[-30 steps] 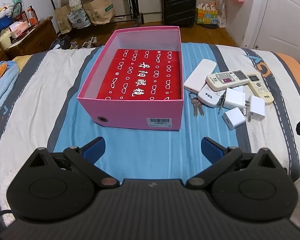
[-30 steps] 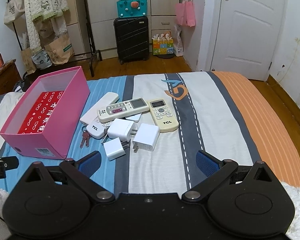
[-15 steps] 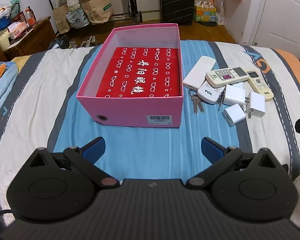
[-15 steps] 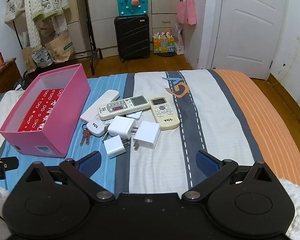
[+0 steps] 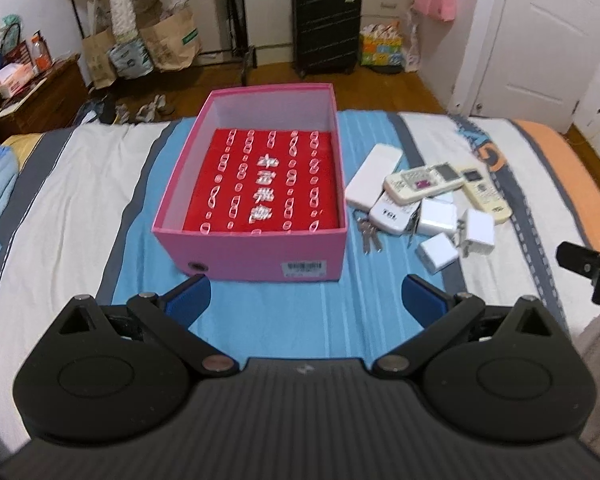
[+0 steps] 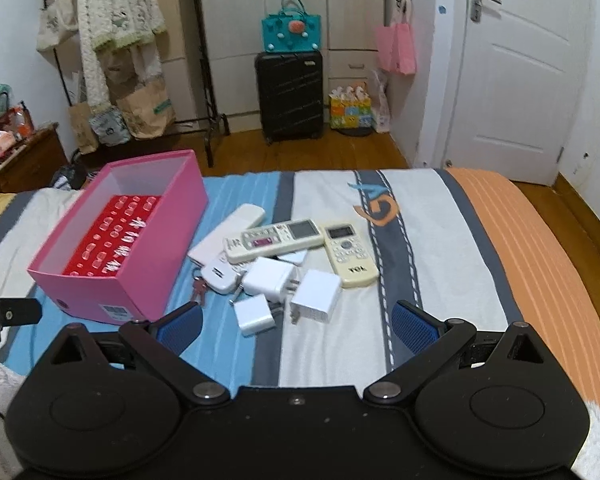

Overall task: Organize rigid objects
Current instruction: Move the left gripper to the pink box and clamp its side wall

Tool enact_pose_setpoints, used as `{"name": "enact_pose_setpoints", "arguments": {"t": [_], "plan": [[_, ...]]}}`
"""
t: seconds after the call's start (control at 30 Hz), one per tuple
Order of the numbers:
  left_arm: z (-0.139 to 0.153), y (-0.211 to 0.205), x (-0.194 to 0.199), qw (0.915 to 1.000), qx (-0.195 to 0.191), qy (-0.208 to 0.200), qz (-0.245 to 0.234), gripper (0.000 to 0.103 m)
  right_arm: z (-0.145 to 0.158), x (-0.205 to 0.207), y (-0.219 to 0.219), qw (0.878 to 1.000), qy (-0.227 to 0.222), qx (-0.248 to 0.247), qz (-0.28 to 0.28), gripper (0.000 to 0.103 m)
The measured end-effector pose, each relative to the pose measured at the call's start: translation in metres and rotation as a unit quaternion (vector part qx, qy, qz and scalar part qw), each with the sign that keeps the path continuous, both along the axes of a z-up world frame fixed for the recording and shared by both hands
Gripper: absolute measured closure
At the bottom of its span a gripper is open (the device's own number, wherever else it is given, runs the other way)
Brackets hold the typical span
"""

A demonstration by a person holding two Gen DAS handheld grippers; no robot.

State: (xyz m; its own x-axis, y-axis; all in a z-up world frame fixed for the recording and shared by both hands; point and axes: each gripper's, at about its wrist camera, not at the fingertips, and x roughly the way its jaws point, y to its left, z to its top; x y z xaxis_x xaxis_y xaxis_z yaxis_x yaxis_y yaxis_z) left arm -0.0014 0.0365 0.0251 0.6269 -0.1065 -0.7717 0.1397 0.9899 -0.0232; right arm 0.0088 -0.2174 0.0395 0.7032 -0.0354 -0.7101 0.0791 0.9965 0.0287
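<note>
A wide bed covered in a striped sheet of blue, white, grey and orange bands (image 6: 440,240) carries everything in play. On its blue band sits an open pink cardboard box with a red printed liner on its floor (image 5: 252,254), holding nothing else that shows. Just to the right of the box lies a tight cluster of small hard things: a plain white slab-shaped power bank (image 6: 228,232) nearest the box, a long white remote with a grey screen (image 6: 274,236) lying across it, a cream remote with round buttons (image 6: 350,254) beside that, three white cube-shaped plug chargers (image 6: 314,294) in front, and a small white fob with reddish keys (image 6: 216,276) at the box's corner.

The left gripper (image 5: 304,294) hangs low over the sheet before the box's near wall, its blue-padded fingers spread wide and holding nothing. The right gripper (image 6: 296,326) faces the cluster, equally spread and bare.

The pile looks like the main hazard (the pieces overlap and touch). Closing on a charger could drag its neighbour along, or its prongs might snag the keys. The long remote rests on other items, so lifting what lies under it would likely tip it off. All the shells look smooth, so a pinch near a corner could let a cube twist out. The soft bedding gives under pressure, so pressing down may sink the fingers and shove the target aside; a low carry could also knock the box wall.
</note>
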Motion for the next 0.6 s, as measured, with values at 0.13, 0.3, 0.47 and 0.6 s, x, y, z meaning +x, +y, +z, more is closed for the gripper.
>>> {"name": "enact_pose_setpoints", "arguments": {"t": [0.13, 0.3, 0.47, 0.6], "plan": [[0.011, 0.02, 0.007, 0.9979, -0.046, -0.036, -0.027, 0.0, 0.006, 0.004, -0.005, 0.998, -0.041, 0.039, 0.042, 0.001], [0.018, 0.039, 0.047, 0.9993, 0.007, -0.03, -0.021, 0.0, 0.003, 0.038, 0.001, 0.995, -0.028, 0.02, 0.098, 0.001], [0.014, 0.066, 0.115, 0.9993, 0.023, 0.005, -0.028, 0.001, -0.005, 0.092, 0.007, 0.99, 0.043, 0.035, 0.133, 0.002], [-0.003, 0.085, 0.168, 0.9989, 0.031, 0.035, -0.012, 0.003, -0.011, 0.138, 0.008, 0.985, 0.092, 0.063, 0.13, 0.002]]}}
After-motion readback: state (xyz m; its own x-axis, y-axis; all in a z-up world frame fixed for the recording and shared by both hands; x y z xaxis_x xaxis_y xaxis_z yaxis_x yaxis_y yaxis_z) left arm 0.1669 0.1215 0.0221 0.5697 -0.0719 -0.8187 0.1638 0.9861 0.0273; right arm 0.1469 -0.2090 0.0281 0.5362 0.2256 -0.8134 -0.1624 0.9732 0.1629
